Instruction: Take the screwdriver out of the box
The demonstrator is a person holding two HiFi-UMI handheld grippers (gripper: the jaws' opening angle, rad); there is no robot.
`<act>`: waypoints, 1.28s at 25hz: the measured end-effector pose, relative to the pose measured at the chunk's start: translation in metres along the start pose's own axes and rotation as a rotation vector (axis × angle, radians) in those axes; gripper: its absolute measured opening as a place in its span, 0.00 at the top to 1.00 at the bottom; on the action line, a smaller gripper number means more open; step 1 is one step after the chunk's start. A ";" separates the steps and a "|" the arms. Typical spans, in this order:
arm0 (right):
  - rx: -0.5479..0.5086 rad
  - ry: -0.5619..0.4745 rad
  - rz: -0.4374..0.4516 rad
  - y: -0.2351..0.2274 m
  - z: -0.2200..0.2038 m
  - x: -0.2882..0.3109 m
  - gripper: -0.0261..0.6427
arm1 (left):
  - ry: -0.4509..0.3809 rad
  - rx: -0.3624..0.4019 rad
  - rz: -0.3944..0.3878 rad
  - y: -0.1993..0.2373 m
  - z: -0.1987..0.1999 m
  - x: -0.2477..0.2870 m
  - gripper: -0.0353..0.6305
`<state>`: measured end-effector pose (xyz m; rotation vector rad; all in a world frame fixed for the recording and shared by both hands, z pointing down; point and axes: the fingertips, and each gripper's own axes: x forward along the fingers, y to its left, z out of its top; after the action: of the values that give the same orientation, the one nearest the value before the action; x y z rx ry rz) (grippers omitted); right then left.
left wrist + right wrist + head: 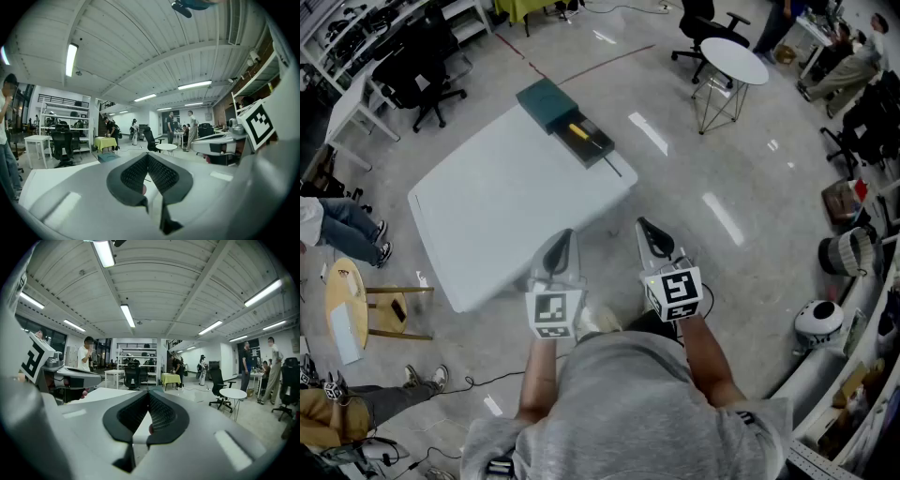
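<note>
A dark green box (546, 101) sits at the far end of the white table (497, 216), with its black tray (602, 152) slid out toward the right. In the tray lies a screwdriver (579, 133) with a yellow handle. Both grippers hover side by side over the table's near edge, well short of the box. My left gripper (561, 240) has its jaws together and holds nothing. My right gripper (649, 231) is likewise shut and empty. In the left gripper view the fingertips (147, 155) meet, and the box (108, 157) shows small far off. The right gripper view shows the pads (149, 393) closed.
A round white side table (733, 58) and black office chairs (422, 70) stand beyond the table. A wooden stool (349, 305) and seated people's legs are at the left. Clutter lines the right wall. Cables lie on the floor near my feet.
</note>
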<state>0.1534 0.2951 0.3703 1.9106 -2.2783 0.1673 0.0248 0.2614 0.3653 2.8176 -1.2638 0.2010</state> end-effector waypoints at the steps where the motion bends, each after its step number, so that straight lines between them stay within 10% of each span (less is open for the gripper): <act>1: 0.000 0.001 0.002 0.001 0.000 0.001 0.96 | 0.000 0.000 0.001 0.001 0.001 0.000 0.93; 32: 0.002 0.034 0.080 -0.008 0.002 0.085 0.96 | 0.019 -0.025 0.062 0.054 -0.005 0.056 0.93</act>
<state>0.1466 0.2113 0.3850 1.8042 -2.3349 0.2103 0.0210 0.1844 0.3770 2.7514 -1.3405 0.2118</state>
